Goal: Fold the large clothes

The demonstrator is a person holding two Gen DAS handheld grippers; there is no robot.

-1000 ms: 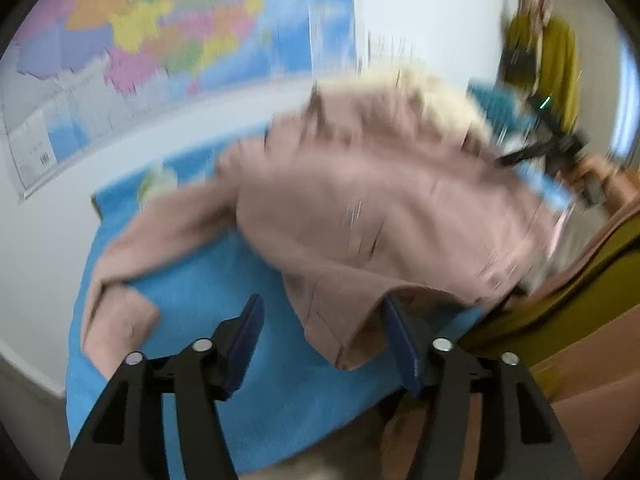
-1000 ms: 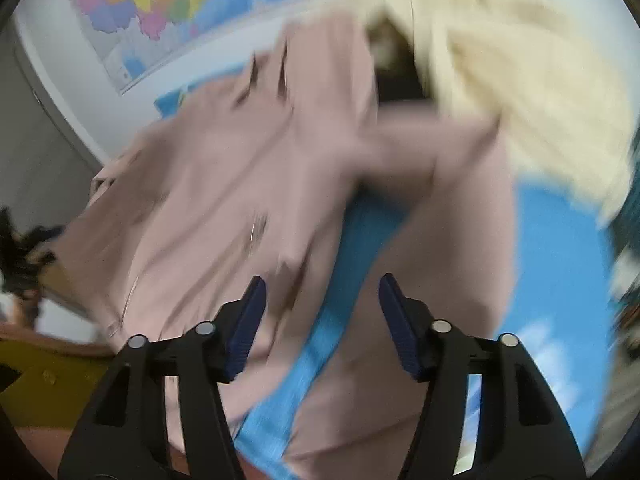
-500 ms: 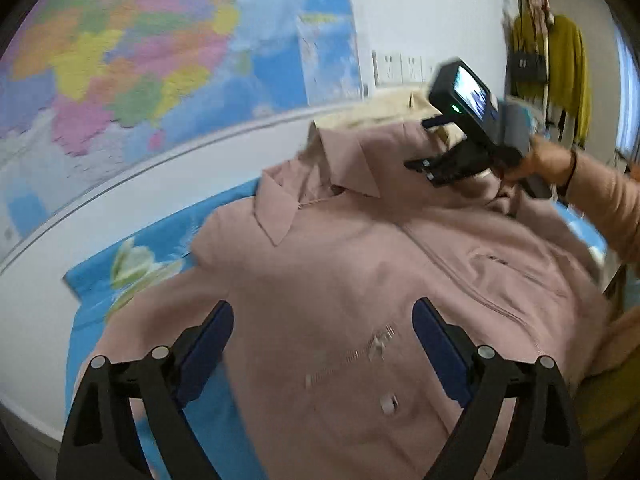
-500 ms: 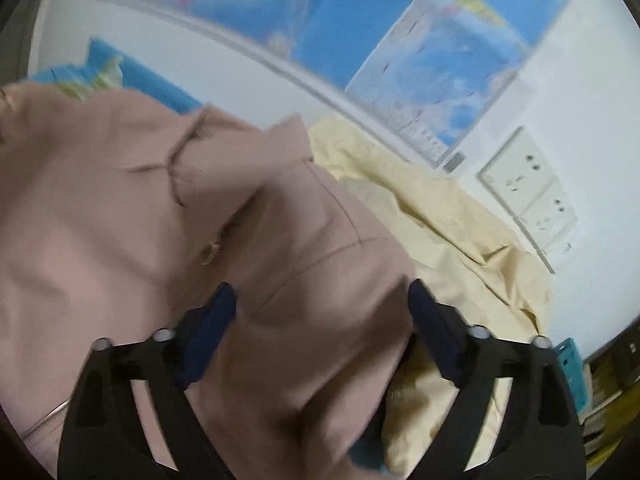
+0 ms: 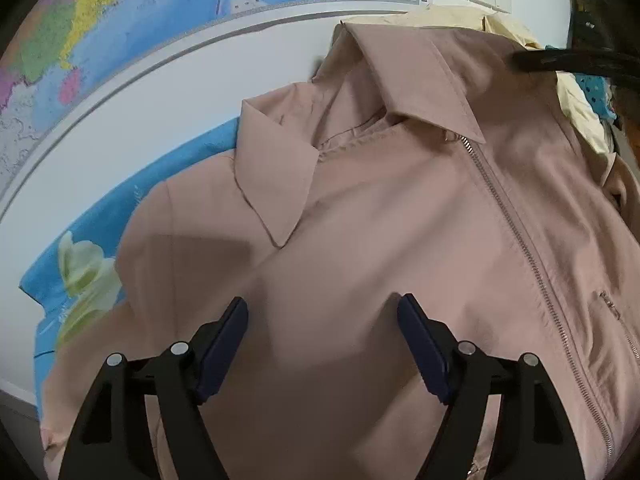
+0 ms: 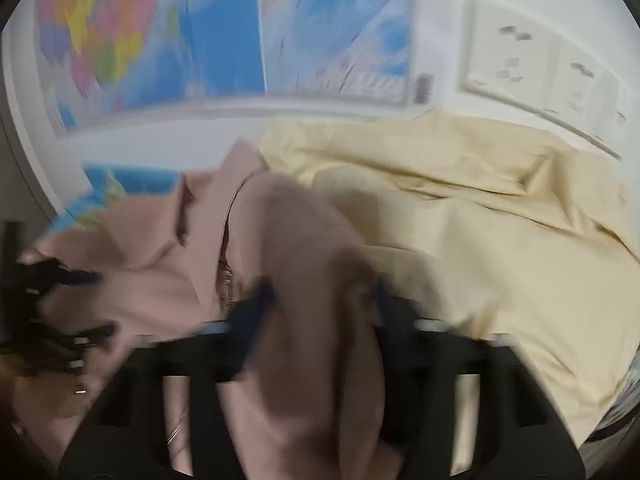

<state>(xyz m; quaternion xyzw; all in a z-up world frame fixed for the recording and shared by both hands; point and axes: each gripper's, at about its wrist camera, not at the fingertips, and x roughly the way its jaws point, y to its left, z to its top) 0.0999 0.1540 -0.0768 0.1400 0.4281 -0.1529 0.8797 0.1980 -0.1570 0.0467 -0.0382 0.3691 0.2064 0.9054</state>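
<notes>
The pink jacket [image 5: 380, 208] lay front-up on the blue cloth [image 5: 132, 200], collar toward twelve o'clock, zip running toward five. The left gripper [image 5: 322, 316] hung over its chest panel; its jaws, having just narrowed, stood released with only flat fabric under the gap. In the blurred right view, the right gripper [image 6: 320, 300] straddled a raised fold of the jacket at six o'clock; whether its jaws pinched it, I cannot tell. A cream garment [image 6: 480, 208] lay at two o'clock.

Even, soft indoor light fills both views. The left wrist view is sharp; the gripper fingers [image 5: 224, 344] cast soft shadows on the pink jacket [image 5: 380, 216] just above them. The right wrist view is smeared with motion blur. Fisheye bends the wall map [image 5: 120, 20], and the corners go black.
</notes>
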